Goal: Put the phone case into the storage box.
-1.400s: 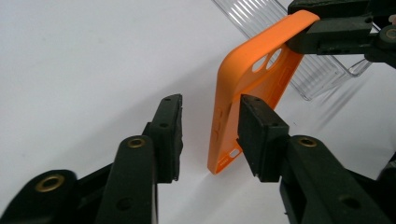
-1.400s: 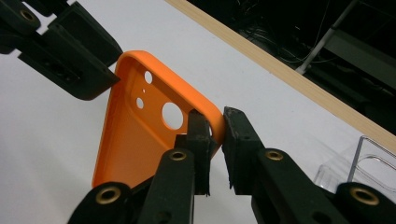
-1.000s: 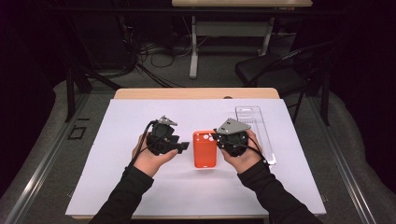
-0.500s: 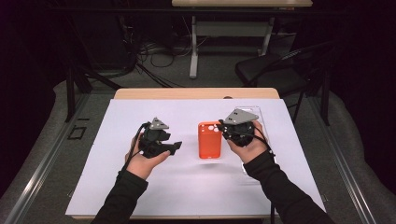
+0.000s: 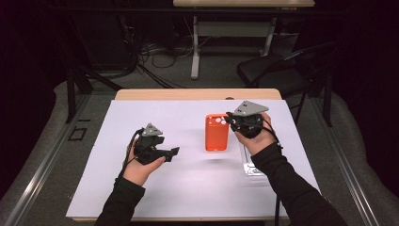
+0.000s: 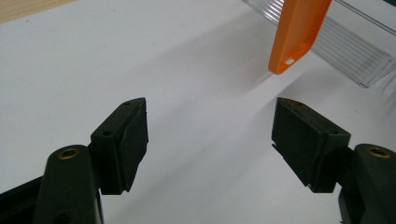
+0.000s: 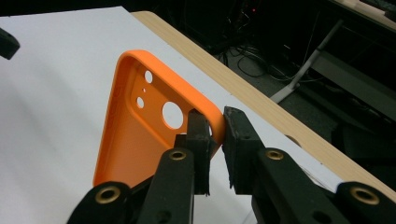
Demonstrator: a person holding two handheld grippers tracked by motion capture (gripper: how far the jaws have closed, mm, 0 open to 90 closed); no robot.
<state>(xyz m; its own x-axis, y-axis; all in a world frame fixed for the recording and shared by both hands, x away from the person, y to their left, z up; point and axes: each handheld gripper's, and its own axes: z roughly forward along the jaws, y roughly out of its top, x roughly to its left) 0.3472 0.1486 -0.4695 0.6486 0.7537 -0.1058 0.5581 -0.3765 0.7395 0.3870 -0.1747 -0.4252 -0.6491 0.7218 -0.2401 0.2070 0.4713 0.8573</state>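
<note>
Orange plastic marks the phone case (image 5: 217, 132), lifted off the white worktop (image 5: 188, 188) at about one o'clock from the left gripper (image 5: 170, 153). The right gripper (image 7: 216, 135) pinches its rim by the camera holes, a grip plain in the right gripper view but hidden by the hand from above. The left gripper's jaws have just been opening and stand spread, nothing between them. A clear tray (image 6: 336, 42) is cut off at the frame edge.

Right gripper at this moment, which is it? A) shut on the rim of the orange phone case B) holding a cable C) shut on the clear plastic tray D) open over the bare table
A: the right gripper pinches the orange phone case at its rim, lifted off the table.
</note>
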